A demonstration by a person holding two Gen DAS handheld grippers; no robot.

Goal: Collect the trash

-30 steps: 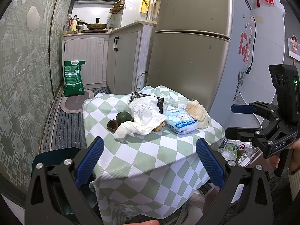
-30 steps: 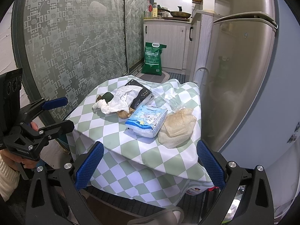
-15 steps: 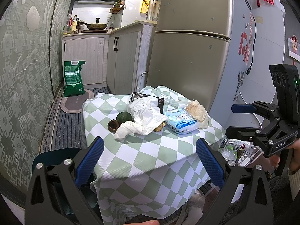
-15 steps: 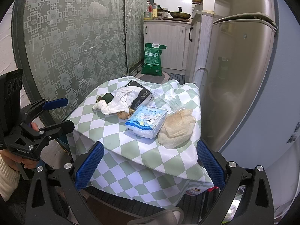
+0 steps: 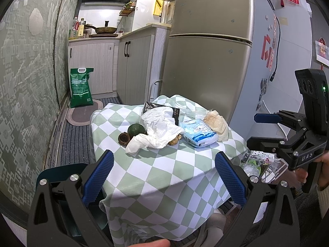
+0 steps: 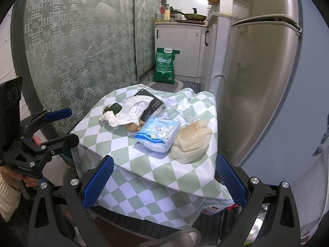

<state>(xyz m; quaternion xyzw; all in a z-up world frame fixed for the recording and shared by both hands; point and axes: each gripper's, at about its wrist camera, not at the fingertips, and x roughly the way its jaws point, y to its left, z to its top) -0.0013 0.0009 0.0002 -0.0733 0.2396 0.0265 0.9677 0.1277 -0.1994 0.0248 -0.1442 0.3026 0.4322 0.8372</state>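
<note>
Both grippers, left (image 5: 163, 174) & right (image 6: 163, 177), held short of tabletop (image 5: 156, 170), fingers spread wide, nothing held — prob. lining up first pick. Trash clustered mid-cloth: crumpled white wrapper (image 5: 159, 127), blue pkt (image 5: 200, 132) beside it.

A small home kitchen: a tall fridge (image 5: 207, 61) beside white cabinets (image 5: 115, 65); a pan (image 5: 102, 29) and bottles (image 5: 79, 27) on the counter; a green sack (image 5: 80, 87), perhaps rice, on the floor; a checked tablecloth (image 5: 160, 173).
</note>
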